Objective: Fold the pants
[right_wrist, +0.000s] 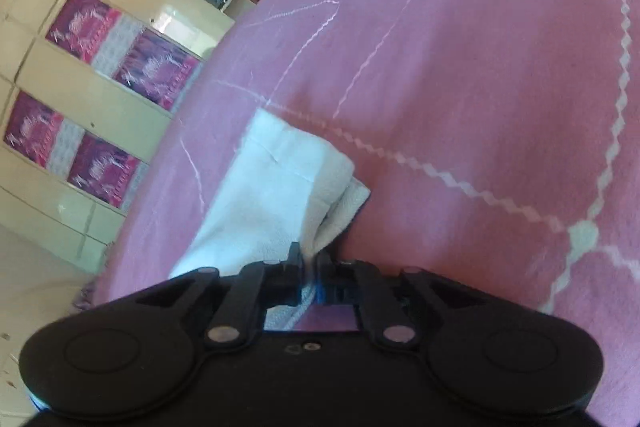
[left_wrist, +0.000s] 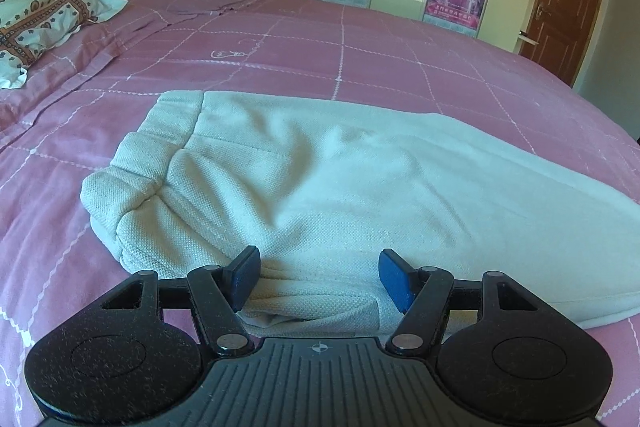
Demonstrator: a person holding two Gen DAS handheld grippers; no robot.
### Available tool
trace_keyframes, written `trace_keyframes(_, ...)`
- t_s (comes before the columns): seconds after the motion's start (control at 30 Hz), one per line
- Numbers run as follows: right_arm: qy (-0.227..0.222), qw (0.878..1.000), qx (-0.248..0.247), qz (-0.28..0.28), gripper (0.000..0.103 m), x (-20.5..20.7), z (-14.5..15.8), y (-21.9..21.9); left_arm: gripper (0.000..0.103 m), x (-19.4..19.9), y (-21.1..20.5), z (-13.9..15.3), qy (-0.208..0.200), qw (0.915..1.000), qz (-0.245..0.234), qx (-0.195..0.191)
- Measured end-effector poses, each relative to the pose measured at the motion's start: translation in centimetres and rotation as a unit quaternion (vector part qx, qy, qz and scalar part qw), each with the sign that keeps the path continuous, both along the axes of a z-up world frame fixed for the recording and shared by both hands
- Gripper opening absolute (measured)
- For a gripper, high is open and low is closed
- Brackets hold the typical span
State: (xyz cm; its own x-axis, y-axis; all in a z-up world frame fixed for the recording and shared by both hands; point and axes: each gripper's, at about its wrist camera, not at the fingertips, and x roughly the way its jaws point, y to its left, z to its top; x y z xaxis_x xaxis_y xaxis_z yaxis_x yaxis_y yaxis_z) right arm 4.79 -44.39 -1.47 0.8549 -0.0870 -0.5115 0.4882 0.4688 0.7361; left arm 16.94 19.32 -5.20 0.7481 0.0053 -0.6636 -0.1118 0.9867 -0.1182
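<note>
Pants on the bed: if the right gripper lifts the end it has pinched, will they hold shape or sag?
The white pants will probably sag; the cloth already bunches and creases near the waistband. The right gripper pinches only a leg end, so the rest likely drags over the pink bedspread. The textured knit looks unlikely to slip.

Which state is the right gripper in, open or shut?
Shut: the right gripper has its fingers pinching white pants fabric.

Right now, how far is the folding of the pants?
Done: the white pants lie flat on the pink bed, seemingly folded lengthwise. In hand: the right gripper is shut on the leg end; the left gripper is open over the waist part. Left: bringing the legs across.
</note>
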Motion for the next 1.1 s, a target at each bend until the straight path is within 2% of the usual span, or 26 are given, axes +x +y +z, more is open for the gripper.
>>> trace_keyframes(0.1, 0.01, 0.999, -0.039, 0.004, 0.007, 0.1, 1.0, 1.2, 0.066, -0.2, 0.0, 0.1, -0.002, 1.0, -0.003, 0.003)
trace_keyframes(0.3, 0.019, 0.999, -0.037, 0.005, 0.007, 0.7, 1.0, 1.2, 0.066, -0.1, -0.2, 0.2, 0.0, 0.9999, -0.001, 0.011)
trace_keyframes(0.43, 0.027, 0.999, -0.041, 0.004, 0.006, 0.8, 1.2, 1.2, 0.066, -1.1, -0.7, 1.5, -0.019, 0.9985, 0.014, 0.05)
trace_keyframes(0.57, 0.036, 0.998, -0.048, 0.003, 0.006, 1.4, 1.3, 1.6, 0.066, -1.5, 0.4, 2.2, -0.02, 0.9967, 0.037, 0.069)
trace_keyframes(0.63, 0.036, 0.998, -0.052, 0.002, 0.006, 1.5, 1.3, 1.8, 0.066, -0.9, 1.4, 1.4, 0.006, 0.9953, 0.055, 0.08)
trace_keyframes(0.67, 0.034, 0.998, -0.053, 0.002, 0.006, 1.5, 1.1, 1.7, 0.065, -0.4, 2.0, 0.5, 0.025, 0.9952, 0.056, 0.076)
trace_keyframes(0.73, 0.029, 0.998, -0.048, 0.001, 0.006, 1.4, 0.9, 1.5, 0.065, -0.2, 2.7, -0.1, 0.025, 0.9962, 0.061, 0.057)
trace_keyframes(0.83, 0.024, 0.999, -0.034, 0.0, 0.006, 1.1, 0.7, 1.4, 0.065, -0.2, 2.3, -0.2, 0.023, 0.9957, 0.056, 0.07)
trace_keyframes(0.97, 0.02, 0.999, -0.03, 0.001, 0.005, 0.9, 0.5, 1.2, 0.065, -0.4, 2.8, -0.2, 0.015, 0.9964, 0.058, 0.06)
trace_keyframes(1.03, 0.02, 0.999, -0.031, 0.001, 0.005, 0.9, 0.5, 1.1, 0.049, -0.5, 2.8, 0.0, 0.014, 0.9951, 0.067, 0.071)
trace_keyframes(1.1, 0.019, 0.999, -0.03, 0.002, 0.005, 0.8, 0.5, 1.1, 0.045, -0.8, 3.5, 0.1, 0.011, 0.996, 0.072, 0.051)
